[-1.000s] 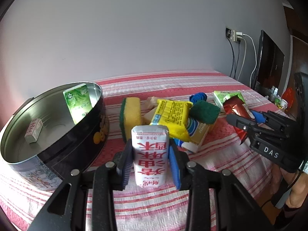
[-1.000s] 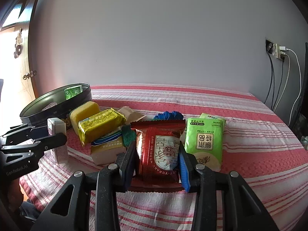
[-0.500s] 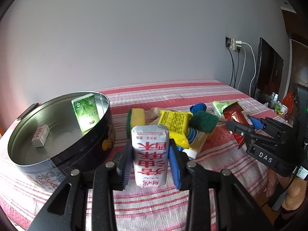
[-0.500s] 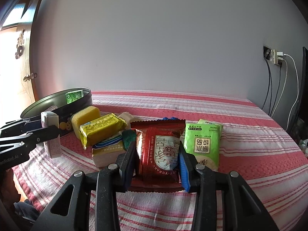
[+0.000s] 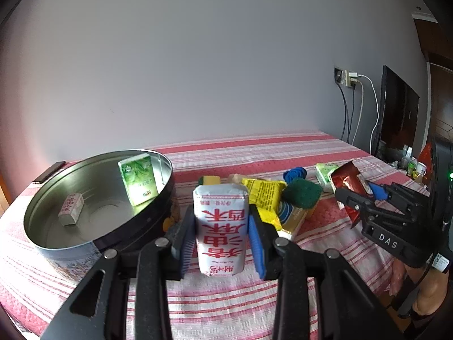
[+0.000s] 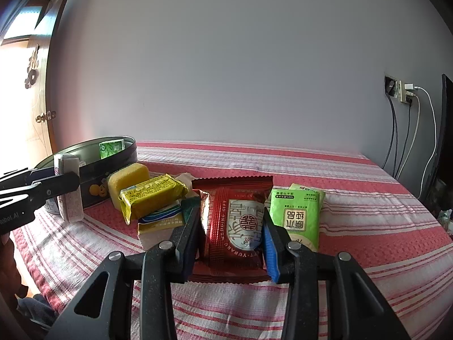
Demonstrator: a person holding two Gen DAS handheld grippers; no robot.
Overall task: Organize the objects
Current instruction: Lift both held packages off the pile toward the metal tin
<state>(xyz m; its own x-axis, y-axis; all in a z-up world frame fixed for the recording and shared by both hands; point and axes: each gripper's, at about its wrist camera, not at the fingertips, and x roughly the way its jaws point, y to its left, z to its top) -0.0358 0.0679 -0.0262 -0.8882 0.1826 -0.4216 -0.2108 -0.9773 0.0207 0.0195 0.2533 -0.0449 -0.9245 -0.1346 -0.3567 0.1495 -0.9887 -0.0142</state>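
**Both grippers loaded: white pack left, red pouch right**

Left wrist view: left gripper (image 5: 222, 239) fingers (image 5: 185, 240) clenched on a white pack (image 5: 221, 228) with big red characters, held upright and clear of the striped cloth (image 5: 226, 306), just beside the round tin (image 5: 93, 206). Looks like a soft tissue pack: light, squashy, plastic film a bit slick. Grip sits across the middle of the narrow sides, a good spot; squeezing harder would only dent it. Tin is open, shiny metal inside, dark outside wall. It holds a green carton (image 5: 138, 178) leaning on the far wall and a small white block (image 5: 70, 208) lying flat. Loose pile right of the tin: yellow packet (image 5: 264, 198), green scrubber (image 5: 301, 197), blue item (image 5: 294, 173), hard to tell what. Right gripper (image 5: 365, 198) at the right edge with a red pouch (image 5: 346, 181) in it.

Right wrist view: right gripper (image 6: 229, 240) fingers (image 6: 270, 248) grasp the red pouch (image 6: 235, 221), foil, crimped top edge, round emblem on a pale label. Light, crinkly, slippery, likely crushable contents; hold the flat sides mid-body, as now. Cannot tell whether it is lifted off the cloth. Green packet (image 6: 297, 215) just beside it on the right. Left of it: yellow packet (image 6: 153, 195) stacked on a white and blue pack (image 6: 161, 223), yellow sponge (image 6: 127, 180) against the tin (image 6: 113, 167). Left gripper (image 6: 63, 182) holds the white pack (image 6: 69, 189) in front of the tin.
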